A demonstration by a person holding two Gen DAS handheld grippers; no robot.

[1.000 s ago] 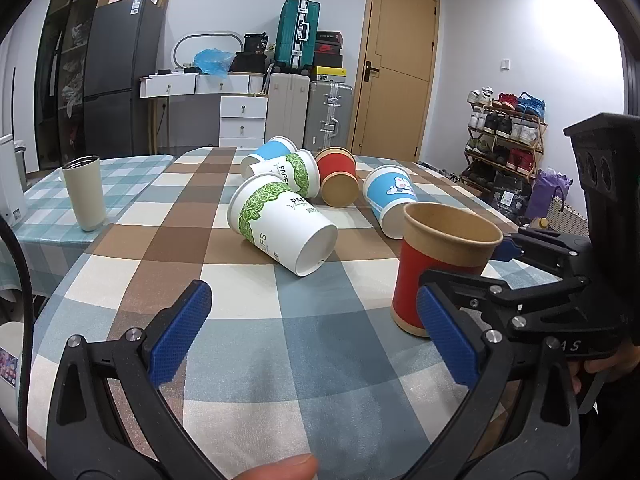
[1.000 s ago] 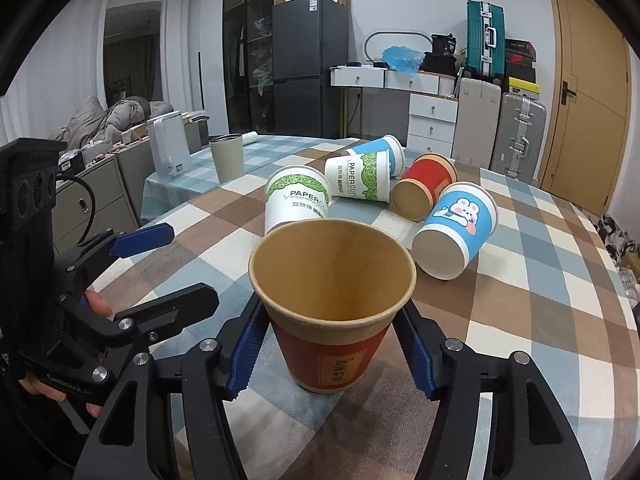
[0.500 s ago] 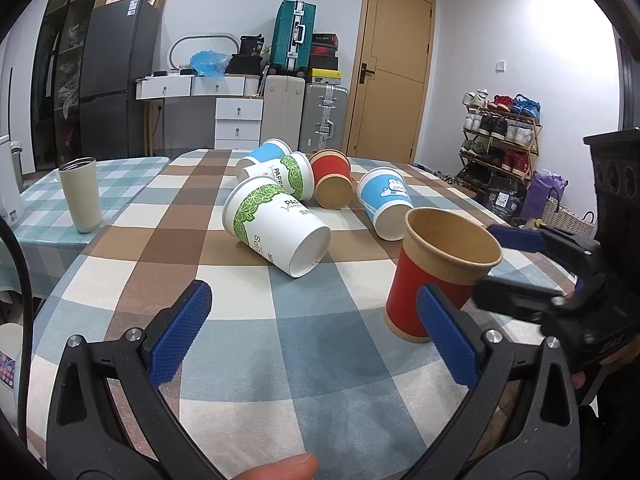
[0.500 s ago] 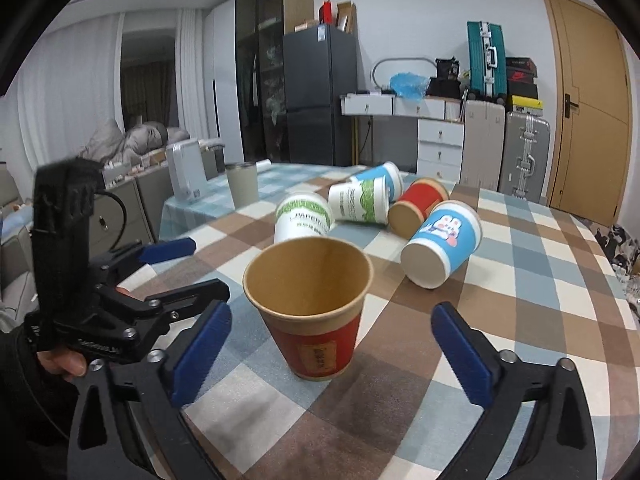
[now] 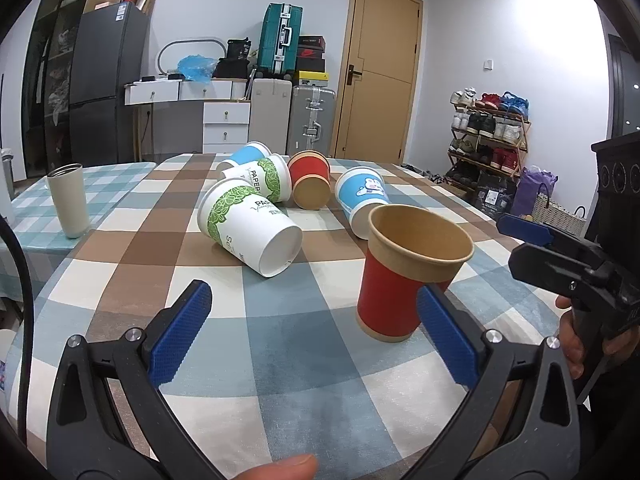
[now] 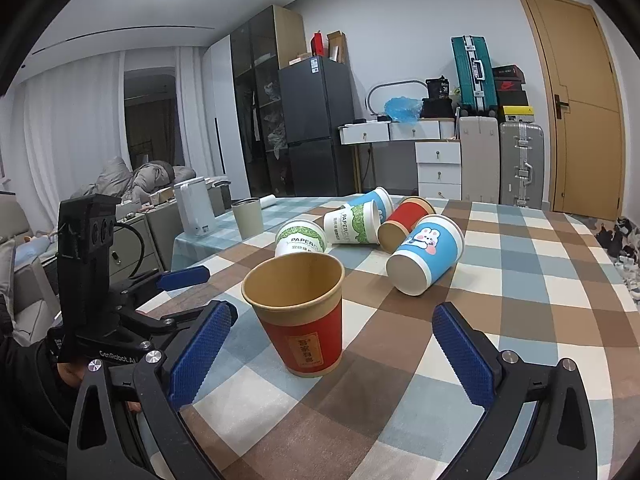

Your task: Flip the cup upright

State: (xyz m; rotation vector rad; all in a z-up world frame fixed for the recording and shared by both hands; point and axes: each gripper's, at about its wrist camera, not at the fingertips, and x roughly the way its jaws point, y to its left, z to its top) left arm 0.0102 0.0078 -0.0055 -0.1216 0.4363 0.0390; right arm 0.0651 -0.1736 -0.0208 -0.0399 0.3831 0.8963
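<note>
Your right gripper [image 6: 332,356] is spread wide at lower centre, clear of the upright red cup [image 6: 298,312]. Your left gripper [image 5: 312,336] is likewise spread, holding nothing. Five cups [image 5: 250,232] lie tipped on the table [image 5: 280,380] at frame centre.

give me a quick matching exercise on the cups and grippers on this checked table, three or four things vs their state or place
Things:
1. red cup near the grippers
2. blue bunny cup
3. beige tumbler
4. right gripper

States or places:
A. lying on its side, mouth toward the right wrist camera
B. open, holding nothing
C. upright, mouth up
D. upright on the neighbouring teal-checked cloth

Pairs: 1-C, 2-A, 3-D, 4-B
</note>
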